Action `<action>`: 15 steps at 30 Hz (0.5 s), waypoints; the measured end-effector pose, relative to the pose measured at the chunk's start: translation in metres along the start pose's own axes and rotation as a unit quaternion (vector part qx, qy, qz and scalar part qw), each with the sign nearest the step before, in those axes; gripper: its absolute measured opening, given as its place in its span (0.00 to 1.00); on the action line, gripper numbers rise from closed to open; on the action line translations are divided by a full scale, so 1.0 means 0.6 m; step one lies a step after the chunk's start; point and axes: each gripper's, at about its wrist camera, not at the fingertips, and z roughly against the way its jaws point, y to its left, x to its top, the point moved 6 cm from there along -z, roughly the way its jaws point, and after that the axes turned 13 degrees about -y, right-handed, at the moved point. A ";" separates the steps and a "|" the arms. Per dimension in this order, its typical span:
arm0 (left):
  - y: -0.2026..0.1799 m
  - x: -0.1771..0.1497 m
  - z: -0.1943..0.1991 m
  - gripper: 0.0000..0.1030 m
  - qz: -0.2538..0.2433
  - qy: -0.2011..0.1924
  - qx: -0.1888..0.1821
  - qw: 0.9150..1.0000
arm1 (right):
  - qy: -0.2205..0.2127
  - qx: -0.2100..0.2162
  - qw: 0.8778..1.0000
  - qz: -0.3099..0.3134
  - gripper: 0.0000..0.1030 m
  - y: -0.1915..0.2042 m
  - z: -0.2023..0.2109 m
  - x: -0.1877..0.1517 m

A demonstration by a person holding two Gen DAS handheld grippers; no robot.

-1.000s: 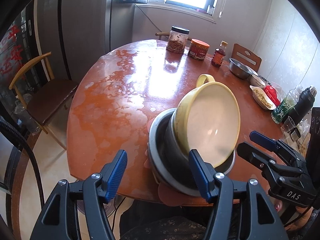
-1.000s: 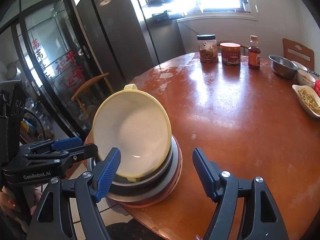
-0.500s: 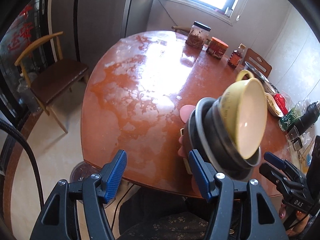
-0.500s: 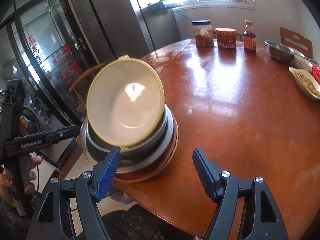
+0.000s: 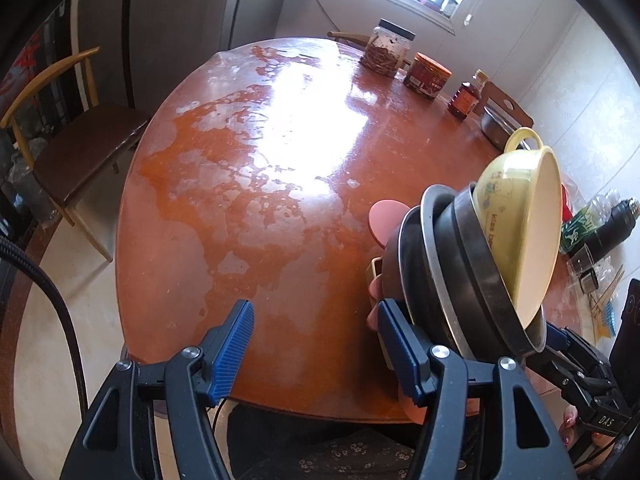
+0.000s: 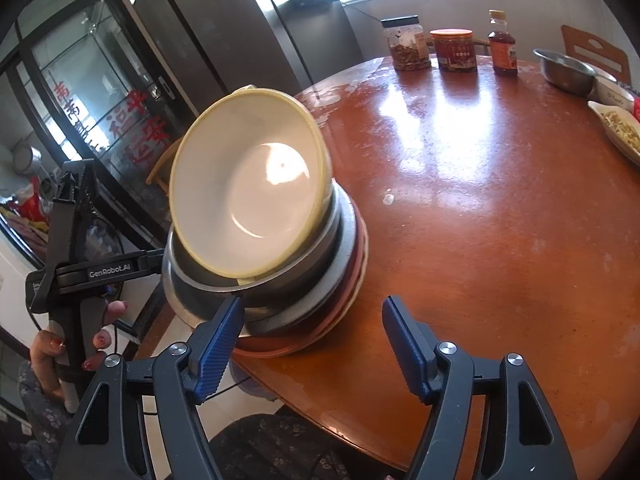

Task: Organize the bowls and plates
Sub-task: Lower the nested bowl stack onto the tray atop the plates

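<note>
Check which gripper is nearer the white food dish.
Right. The right gripper is on the side of the bowl stack facing the white food dish; the left gripper is across the stack, farther off.

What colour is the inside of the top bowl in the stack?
The yellow bowl is white inside, with a pale yellow rim; the right wrist view shows it best.

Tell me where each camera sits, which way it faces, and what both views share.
Left wrist: on the left tongs, looking down across the round reddish wooden table; the right tongs show at right.
Right wrist: on the right tongs, facing the table and fridge; a hand holds the left tongs.
Shared: the tilted stack of metal dishes topped by a yellow bowl.
</note>
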 end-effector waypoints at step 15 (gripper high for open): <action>-0.103 0.025 -0.044 0.57 -0.085 0.004 -0.004 0.996 | -0.017 0.000 1.000 0.008 0.56 -0.047 0.025 0.010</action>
